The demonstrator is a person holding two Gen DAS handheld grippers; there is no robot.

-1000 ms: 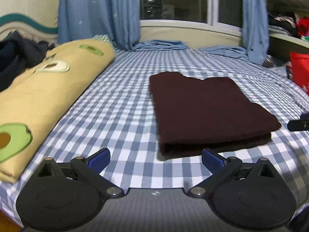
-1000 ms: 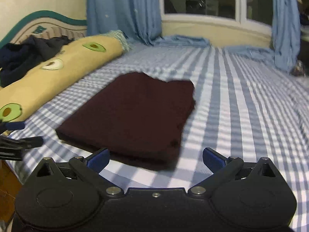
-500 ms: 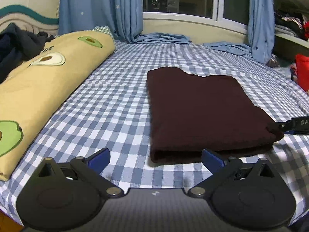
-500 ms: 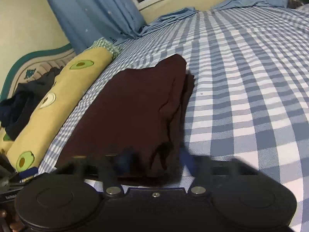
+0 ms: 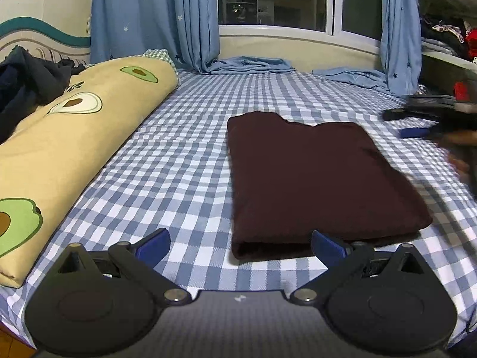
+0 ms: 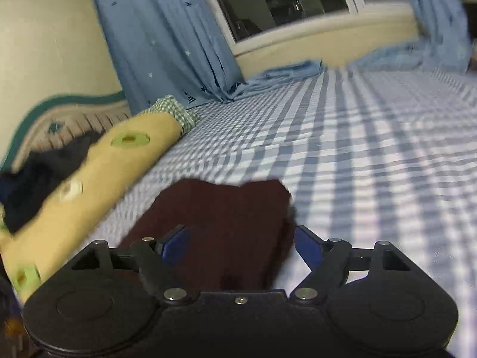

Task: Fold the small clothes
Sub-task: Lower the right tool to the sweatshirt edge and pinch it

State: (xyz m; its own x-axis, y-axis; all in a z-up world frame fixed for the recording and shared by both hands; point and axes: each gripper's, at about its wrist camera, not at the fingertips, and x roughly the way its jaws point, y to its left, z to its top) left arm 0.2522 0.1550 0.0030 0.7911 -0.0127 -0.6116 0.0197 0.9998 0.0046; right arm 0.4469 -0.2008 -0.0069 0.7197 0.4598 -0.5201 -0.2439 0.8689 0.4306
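Note:
A dark maroon garment [image 5: 316,176] lies folded in a flat rectangle on the blue checked bed sheet [image 5: 179,164]. My left gripper [image 5: 240,243] is open and empty, low over the sheet at the garment's near left corner. My right gripper [image 6: 241,244] is open and empty, above the garment [image 6: 226,223], which fills the space between its blue pads. The right gripper also shows blurred at the right edge of the left wrist view [image 5: 429,119], raised over the sheet beside the garment.
A long yellow avocado-print bolster [image 5: 68,137] lies along the left side of the bed, with dark clothes [image 5: 26,86] heaped behind it. Blue curtains [image 5: 155,18] and a window ledge close the far end. Shelves with clothes [image 5: 447,38] stand at the right.
My right gripper was closed on the garment's right edge half a second ago; it has opened, let go and lifted up and away. The left gripper has stayed nearly still.

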